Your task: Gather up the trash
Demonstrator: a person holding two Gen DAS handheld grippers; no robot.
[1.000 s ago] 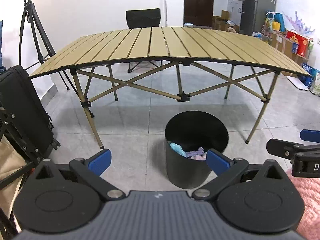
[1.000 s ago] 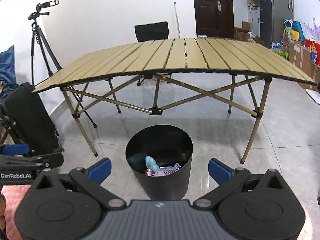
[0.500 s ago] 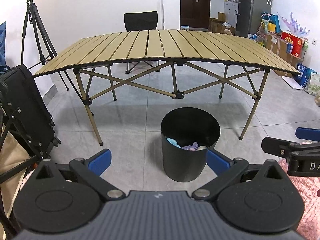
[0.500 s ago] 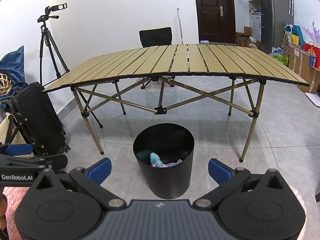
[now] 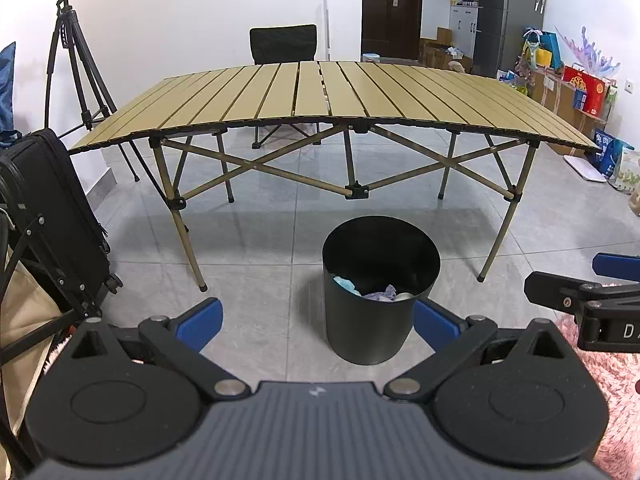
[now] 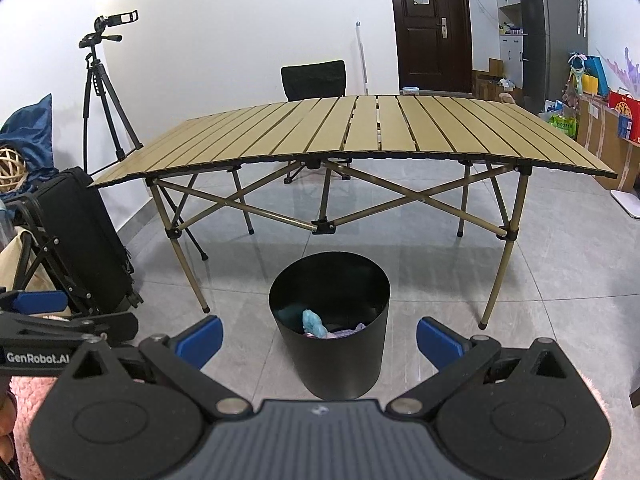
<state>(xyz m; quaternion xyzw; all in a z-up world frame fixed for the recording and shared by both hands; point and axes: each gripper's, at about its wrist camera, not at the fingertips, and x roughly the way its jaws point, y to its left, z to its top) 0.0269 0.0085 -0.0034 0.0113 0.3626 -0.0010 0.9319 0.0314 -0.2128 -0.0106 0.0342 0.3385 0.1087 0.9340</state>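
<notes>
A black round bin (image 5: 372, 324) (image 6: 336, 364) stands on the grey tile floor in front of a folding slatted table (image 5: 332, 96) (image 6: 360, 132). Crumpled trash (image 5: 384, 293) (image 6: 316, 322), light blue and pale purple, lies inside the bin. My left gripper (image 5: 316, 324) is open and empty, held back from the bin, which shows between its blue fingertips. My right gripper (image 6: 320, 338) is open and empty too, with the bin centred between its pads. Each gripper shows at the edge of the other's view.
A black suitcase (image 5: 56, 208) (image 6: 84, 240) on a folding frame stands at the left. A camera tripod (image 5: 76, 60) (image 6: 104, 92) and a black chair (image 5: 284, 44) are behind the table. A pink fluffy rug (image 5: 616, 376) lies at the right, boxes and bags (image 5: 580, 88) along the right wall.
Both grippers have drawn back and risen from the bin, so it looks smaller and farther. Both stay open and empty.
</notes>
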